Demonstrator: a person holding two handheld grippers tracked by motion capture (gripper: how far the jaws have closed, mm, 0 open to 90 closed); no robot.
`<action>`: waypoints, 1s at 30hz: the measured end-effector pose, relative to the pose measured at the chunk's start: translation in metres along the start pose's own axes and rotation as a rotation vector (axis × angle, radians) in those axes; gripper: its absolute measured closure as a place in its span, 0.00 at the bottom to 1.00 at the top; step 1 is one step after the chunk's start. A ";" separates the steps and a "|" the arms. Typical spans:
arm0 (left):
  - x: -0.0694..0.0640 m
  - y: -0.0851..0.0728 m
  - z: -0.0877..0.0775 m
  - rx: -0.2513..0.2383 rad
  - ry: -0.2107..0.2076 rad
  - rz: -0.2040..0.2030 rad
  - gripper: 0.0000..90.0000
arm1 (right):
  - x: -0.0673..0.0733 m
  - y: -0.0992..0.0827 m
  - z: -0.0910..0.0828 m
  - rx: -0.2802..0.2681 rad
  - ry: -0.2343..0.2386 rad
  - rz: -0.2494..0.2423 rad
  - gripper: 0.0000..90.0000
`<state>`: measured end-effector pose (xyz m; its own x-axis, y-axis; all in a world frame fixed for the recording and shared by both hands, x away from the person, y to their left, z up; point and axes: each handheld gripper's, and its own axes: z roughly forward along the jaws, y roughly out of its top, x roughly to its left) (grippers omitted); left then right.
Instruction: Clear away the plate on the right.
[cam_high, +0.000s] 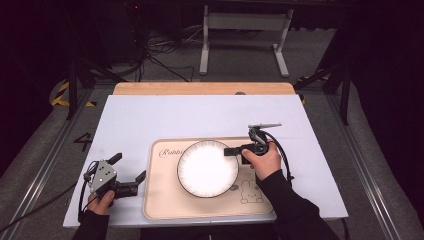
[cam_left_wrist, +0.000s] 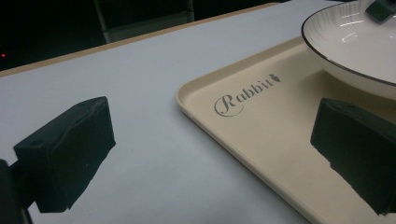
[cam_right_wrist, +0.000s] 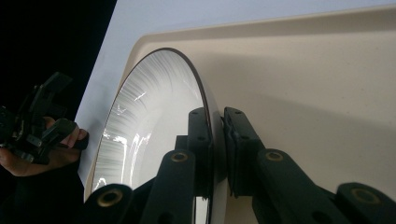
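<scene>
Dark room w/ cables and a white frame on the floor behind; a wooden table under a white sheet (cam_high: 150, 120) takes up the middle of the high view. On the sheet sits a beige rectangular plastic tray (cam_high: 165, 200) printed w/ "Rabbit" lettering (cam_left_wrist: 243, 95) and a bunny drawing. The round white ceramic plate w/ a thin dark rim (cam_high: 207, 168) is on the tray, centre-left.

Right gripper (cam_high: 233, 150) comes in from the plate's right side, jaws nearly together and clamped on the rim. Left gripper (cam_high: 131, 172) waits over the sheet at the tray's left edge, jaws wide apart, nothing between them.

Risks, as I judge it: the grip is on a thin glazed edge at one point only, so if the plate gets lifted it could pivot or slip out and drop on the tray. A drag instead could shove the tray across the sheet.

Views differ: right gripper view shows both pads (cam_right_wrist: 201, 140) pinching the rim, one inside, one outside – the high view can't confirm that contact. Left gripper view shows the lettering up close and the plate's underside curve meeting the tray.
</scene>
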<state>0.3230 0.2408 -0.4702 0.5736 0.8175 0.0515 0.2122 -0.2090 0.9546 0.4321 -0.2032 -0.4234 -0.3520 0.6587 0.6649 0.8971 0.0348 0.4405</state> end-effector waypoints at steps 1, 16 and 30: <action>0.000 0.000 0.000 0.000 0.000 0.001 0.00 | 0.000 0.000 0.001 0.002 -0.003 0.001 0.91; 0.000 0.000 0.000 0.000 -0.001 0.000 0.00 | -0.007 -0.002 0.009 0.020 -0.014 0.011 0.91; 0.000 0.000 0.000 0.001 -0.002 -0.001 0.00 | -0.009 -0.002 0.012 0.031 -0.037 -0.022 0.92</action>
<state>0.3232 0.2410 -0.4702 0.5746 0.8170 0.0496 0.2140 -0.2085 0.9543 0.4368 -0.2004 -0.4380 -0.3624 0.6848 0.6322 0.8971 0.0724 0.4358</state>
